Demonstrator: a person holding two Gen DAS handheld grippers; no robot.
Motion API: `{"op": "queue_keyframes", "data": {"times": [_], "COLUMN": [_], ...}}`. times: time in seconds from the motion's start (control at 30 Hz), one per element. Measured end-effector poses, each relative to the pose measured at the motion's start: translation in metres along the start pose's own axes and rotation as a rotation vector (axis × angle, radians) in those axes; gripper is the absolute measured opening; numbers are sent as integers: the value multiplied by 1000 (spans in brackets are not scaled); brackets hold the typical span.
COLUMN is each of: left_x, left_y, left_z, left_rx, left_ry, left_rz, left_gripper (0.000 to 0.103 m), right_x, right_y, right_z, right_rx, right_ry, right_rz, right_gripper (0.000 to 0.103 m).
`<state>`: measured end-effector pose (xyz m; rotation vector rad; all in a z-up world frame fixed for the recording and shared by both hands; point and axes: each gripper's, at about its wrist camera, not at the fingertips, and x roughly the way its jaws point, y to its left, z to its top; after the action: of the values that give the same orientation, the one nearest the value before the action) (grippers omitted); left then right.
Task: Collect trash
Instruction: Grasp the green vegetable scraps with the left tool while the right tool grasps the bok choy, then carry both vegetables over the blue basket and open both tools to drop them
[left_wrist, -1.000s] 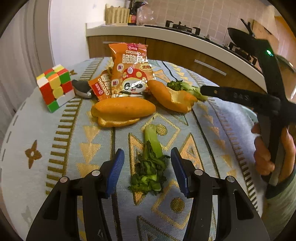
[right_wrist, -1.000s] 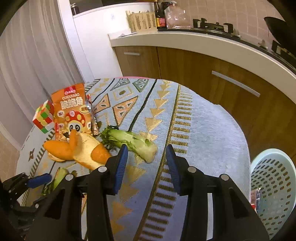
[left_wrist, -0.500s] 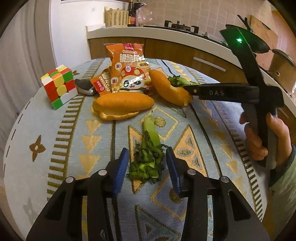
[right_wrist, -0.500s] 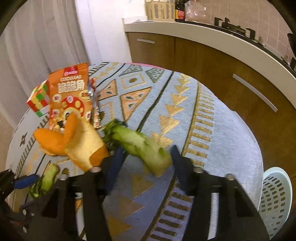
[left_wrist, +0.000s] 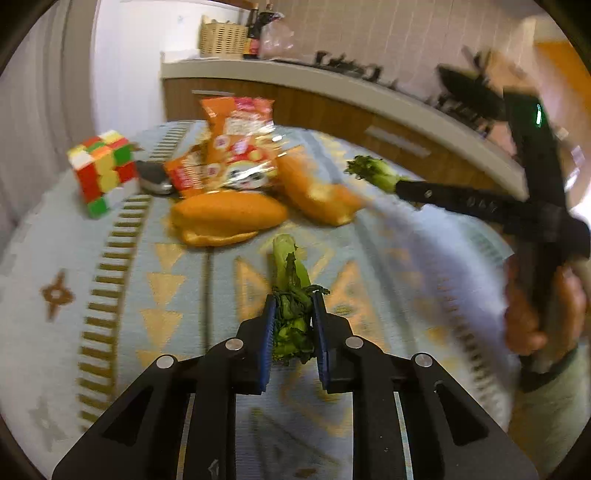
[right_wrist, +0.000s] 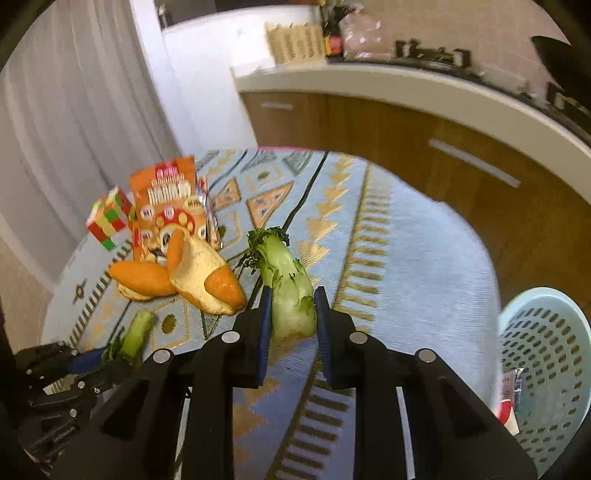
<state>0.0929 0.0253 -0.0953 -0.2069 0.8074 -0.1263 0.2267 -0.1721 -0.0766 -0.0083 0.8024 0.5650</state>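
My left gripper (left_wrist: 293, 314) is shut on the leafy end of a wilted green vegetable stalk (left_wrist: 290, 280) that lies on the patterned tablecloth (left_wrist: 110, 295). My right gripper (right_wrist: 290, 314) is shut on the pale base of a second green vegetable piece (right_wrist: 286, 280) and holds it above the table. That piece also shows in the left wrist view (left_wrist: 373, 173), at the tip of the right gripper. A light blue perforated trash basket (right_wrist: 546, 365) stands at the lower right beside the table.
Two orange peel pieces (left_wrist: 229, 218) (left_wrist: 317, 195), an orange snack bag (left_wrist: 240, 147), a small red wrapper (left_wrist: 184, 173), a Rubik's cube (left_wrist: 101, 170) and a dark object (left_wrist: 153, 179) lie at the table's far side. A wooden kitchen counter (right_wrist: 443, 147) runs behind.
Both grippers have closed from open: the left on the wilted stalk on the cloth, the right on the pale vegetable piece, which is now lifted off the table.
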Motion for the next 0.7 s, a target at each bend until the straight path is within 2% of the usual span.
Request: {"op": "queue_keyframes", "data": {"times": [0.03,0.1,0.17,0.4,0.6,0.7], "left_x": [-4,-12,-19,-25,-13,-1], "left_y": [1,-4,-11,-50,-104,-135], "left_z": [3,8,13,40,66,75], "left_rx": [-15,-5,15,89,170,211], "left_ry": [-11,-39,-60,-110,-125,-94], "left_rz": [-41,-69,-84,-128,-200,-275], "left_gripper": [17,17,17,17,17,17], "right_x": [-5,-17,-33,-94,-137,-153], "right_y": [-2,-8,-16,-40,-79,-100], "right_z": [0,-1,-2,-11,-30,-43], "right_rx": [1,15,39,86,173,226], "right_ry": [-10,-27,-57,-159,-200,-203], "right_rz": [-6,-28,-41,-173,-300,-354], "right_gripper": [20,20,20,20,20,20]}}
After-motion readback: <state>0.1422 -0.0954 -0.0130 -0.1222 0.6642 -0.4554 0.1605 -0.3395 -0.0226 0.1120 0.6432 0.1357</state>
